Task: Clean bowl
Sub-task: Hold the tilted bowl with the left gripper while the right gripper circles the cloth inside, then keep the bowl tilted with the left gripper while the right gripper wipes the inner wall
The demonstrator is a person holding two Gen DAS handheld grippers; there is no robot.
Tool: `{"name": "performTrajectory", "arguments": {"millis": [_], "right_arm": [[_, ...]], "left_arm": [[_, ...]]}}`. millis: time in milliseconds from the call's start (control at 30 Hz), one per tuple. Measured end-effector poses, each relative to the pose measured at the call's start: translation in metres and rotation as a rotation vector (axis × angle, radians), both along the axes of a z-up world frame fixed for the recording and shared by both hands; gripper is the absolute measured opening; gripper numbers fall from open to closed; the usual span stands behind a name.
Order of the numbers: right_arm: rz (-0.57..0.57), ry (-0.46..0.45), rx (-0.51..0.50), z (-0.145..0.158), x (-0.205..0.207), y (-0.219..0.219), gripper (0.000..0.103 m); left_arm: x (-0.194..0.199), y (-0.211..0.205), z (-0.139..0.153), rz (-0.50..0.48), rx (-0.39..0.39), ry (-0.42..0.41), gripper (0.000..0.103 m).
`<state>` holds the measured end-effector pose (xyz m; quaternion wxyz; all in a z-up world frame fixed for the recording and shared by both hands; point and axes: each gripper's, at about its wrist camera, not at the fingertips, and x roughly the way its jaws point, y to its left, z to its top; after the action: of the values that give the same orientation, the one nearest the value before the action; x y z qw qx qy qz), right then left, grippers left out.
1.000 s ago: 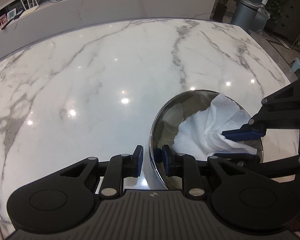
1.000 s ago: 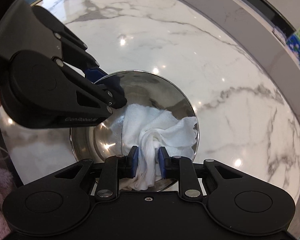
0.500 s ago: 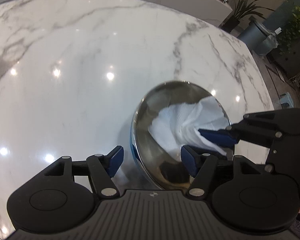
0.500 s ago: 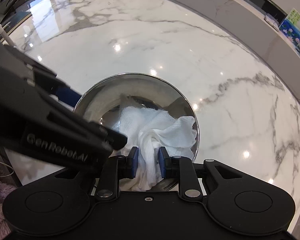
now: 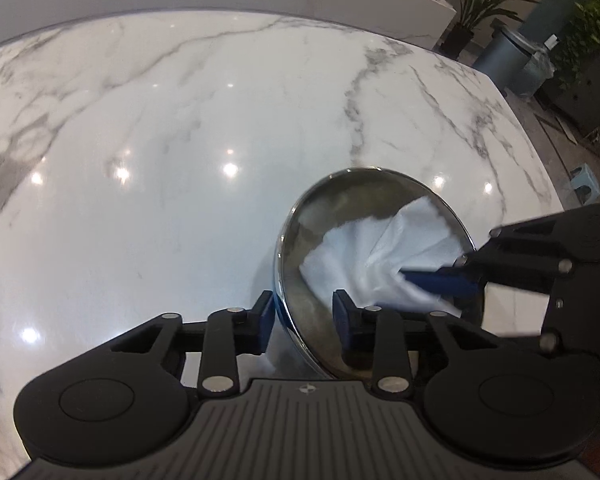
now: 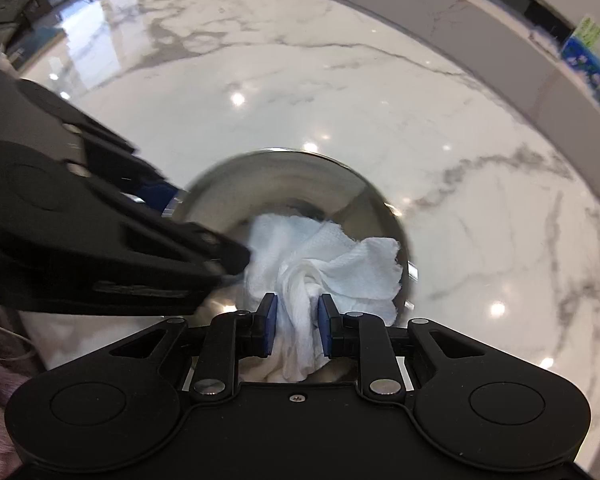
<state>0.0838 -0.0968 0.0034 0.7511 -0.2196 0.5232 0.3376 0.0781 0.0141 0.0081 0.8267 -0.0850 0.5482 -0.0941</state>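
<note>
No text, brand, number or sign could be read in either view. Raised lettering stood on the side of the left tool [image 6: 168,200] where it crossed the right wrist view, but it was smeared by blur (not one letter could be made out). A green and blue printed panel [image 6: 588,36] at the far right edge of that view was likewise too small and blurred to read.

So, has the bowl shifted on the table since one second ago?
No. The bowl sits as close to the grey vein on its right as before.
</note>
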Motion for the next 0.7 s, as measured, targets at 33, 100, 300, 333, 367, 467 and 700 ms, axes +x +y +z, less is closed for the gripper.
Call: {"name": "performTrajectory", "arguments": {"millis": [33, 100, 300, 333, 367, 467, 700], "right_arm": [[-0.002, 0.019, 0.019, 0.000, 0.000, 0.001, 0.020], [0.002, 0.022, 0.023, 0.000, 0.001, 0.004, 0.020], [0.031, 0.022, -0.016, -0.001, 0.001, 0.005, 0.020], [0.041, 0.010, -0.032, 0.000, -0.001, 0.006, 0.020], [0.058, -0.016, -0.066, 0.000, -0.003, 0.007, 0.020], [0.088, -0.090, -0.149, 0.000, -0.008, 0.010, 0.020], [0.139, -0.217, -0.265, 0.000, -0.020, 0.013, 0.020]], "left_arm": [[0.001, -0.002, 0.000, -0.008, 0.021, -0.006, 0.024], [0.001, -0.005, 0.001, -0.022, 0.050, -0.018, 0.024], [0.002, -0.007, 0.002, -0.059, 0.137, -0.050, 0.021], [0.003, -0.006, 0.002, -0.062, 0.133, -0.047, 0.021], [0.003, -0.005, 0.002, -0.065, 0.127, -0.044, 0.021], [0.004, -0.007, 0.003, -0.081, 0.144, -0.052, 0.021], [0.008, -0.012, 0.004, -0.089, 0.164, -0.060, 0.021]]}}
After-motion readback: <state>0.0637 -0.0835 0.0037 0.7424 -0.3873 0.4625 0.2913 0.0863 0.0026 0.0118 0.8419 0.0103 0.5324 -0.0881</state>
